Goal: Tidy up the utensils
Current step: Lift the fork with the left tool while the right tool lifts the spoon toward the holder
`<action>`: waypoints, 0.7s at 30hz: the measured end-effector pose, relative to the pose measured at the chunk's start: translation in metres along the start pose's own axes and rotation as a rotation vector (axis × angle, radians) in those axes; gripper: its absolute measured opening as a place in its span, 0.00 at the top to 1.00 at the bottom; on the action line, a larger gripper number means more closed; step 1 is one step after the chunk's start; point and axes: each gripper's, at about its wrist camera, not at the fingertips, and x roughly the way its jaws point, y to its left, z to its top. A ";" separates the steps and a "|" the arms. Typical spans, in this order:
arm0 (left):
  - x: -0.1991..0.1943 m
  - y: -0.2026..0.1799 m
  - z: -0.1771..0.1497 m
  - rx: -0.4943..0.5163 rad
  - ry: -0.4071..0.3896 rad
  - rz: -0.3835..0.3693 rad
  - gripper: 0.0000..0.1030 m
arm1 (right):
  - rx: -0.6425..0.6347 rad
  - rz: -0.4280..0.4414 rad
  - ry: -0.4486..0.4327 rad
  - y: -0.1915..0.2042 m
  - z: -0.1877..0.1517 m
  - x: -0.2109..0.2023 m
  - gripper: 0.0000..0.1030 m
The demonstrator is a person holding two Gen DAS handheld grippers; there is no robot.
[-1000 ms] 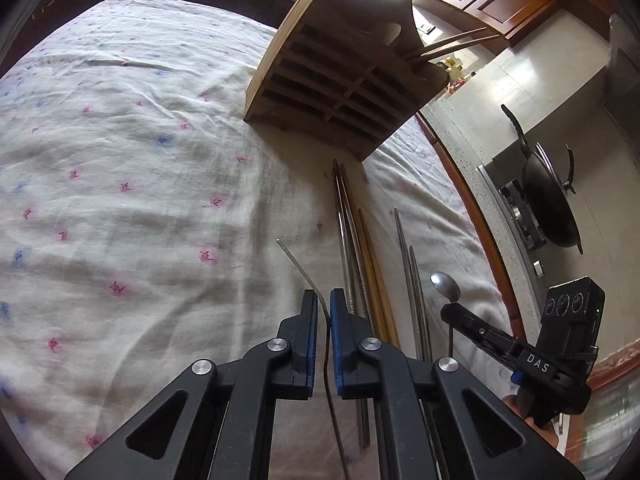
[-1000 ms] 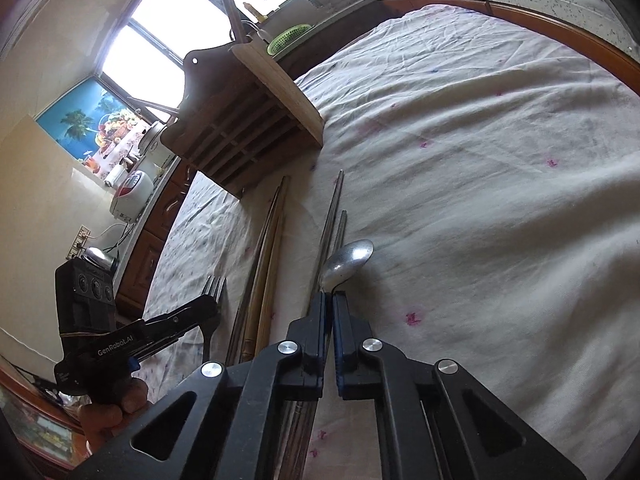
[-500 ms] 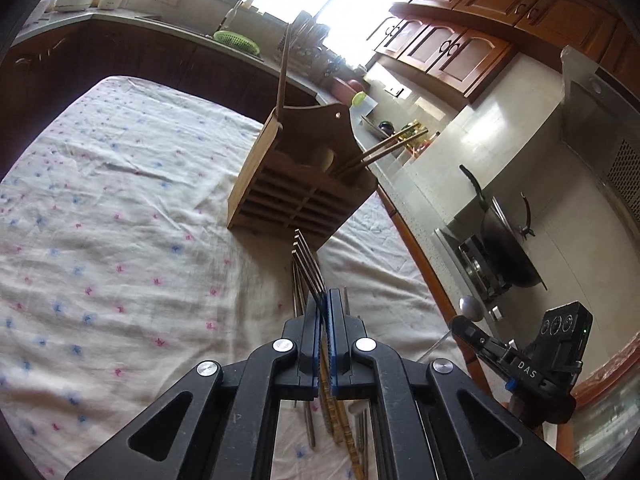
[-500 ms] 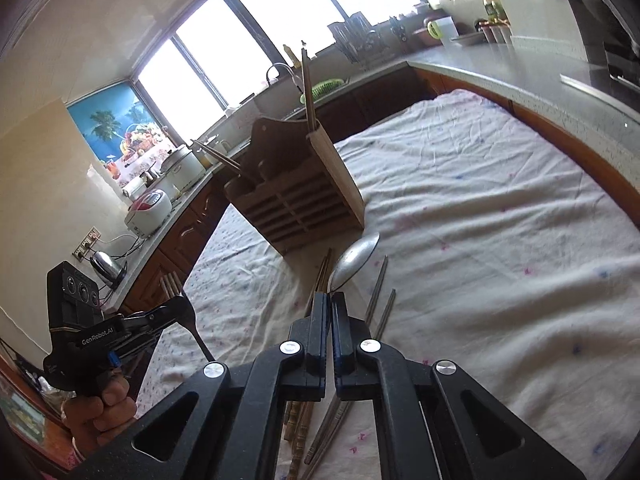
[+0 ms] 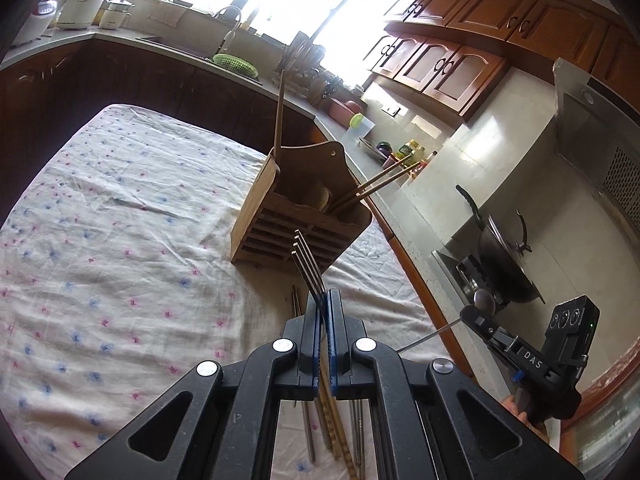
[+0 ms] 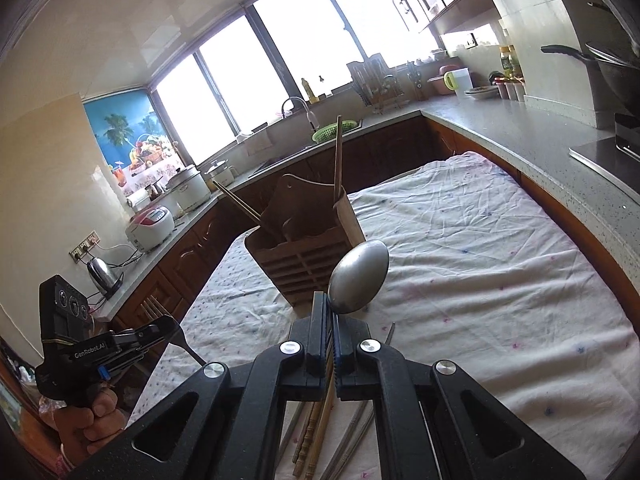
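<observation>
My left gripper (image 5: 325, 300) is shut on a metal fork (image 5: 306, 260), tines pointing up toward the wooden utensil holder (image 5: 304, 208). My right gripper (image 6: 331, 312) is shut on a metal spoon (image 6: 359, 276), bowl raised in front of the holder (image 6: 308, 248). Both are lifted above the flowered cloth (image 5: 120, 240). The holder has wooden chopsticks (image 5: 384, 180) standing in it. Metal and wooden chopsticks (image 5: 328, 412) lie on the cloth under the grippers and show in the right wrist view (image 6: 316, 424). The right gripper shows at the right of the left wrist view (image 5: 480, 312), the left gripper at the left of the right wrist view (image 6: 160, 328).
A stone counter (image 6: 520, 132) wraps around the table's far and right sides. A wok (image 5: 504, 264) sits on a stove at the right. A sink with a green basket (image 5: 234, 64), rice cookers (image 6: 188, 188) and a kettle (image 6: 102, 276) are on the counter.
Both grippers have risen from the cloth, lifting the fork and the spoon, and tilted up toward the holder. The cloth and the lying chopsticks have dropped lower in both views.
</observation>
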 end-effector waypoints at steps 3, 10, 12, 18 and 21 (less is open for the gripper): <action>0.000 -0.001 0.007 0.008 -0.012 0.001 1.00 | -0.008 -0.003 -0.003 0.001 0.003 0.002 0.98; 0.001 -0.008 0.033 0.040 -0.055 -0.001 1.00 | -0.035 -0.011 -0.025 0.003 0.017 0.007 0.98; 0.001 -0.011 0.044 0.054 -0.077 -0.002 1.00 | -0.051 -0.013 -0.039 0.007 0.026 0.008 0.98; -0.003 -0.025 0.091 0.115 -0.192 -0.010 0.99 | -0.117 -0.031 -0.137 0.018 0.070 0.013 0.98; -0.001 -0.032 0.112 0.143 -0.256 -0.020 0.99 | -0.169 -0.051 -0.197 0.030 0.095 0.018 0.98</action>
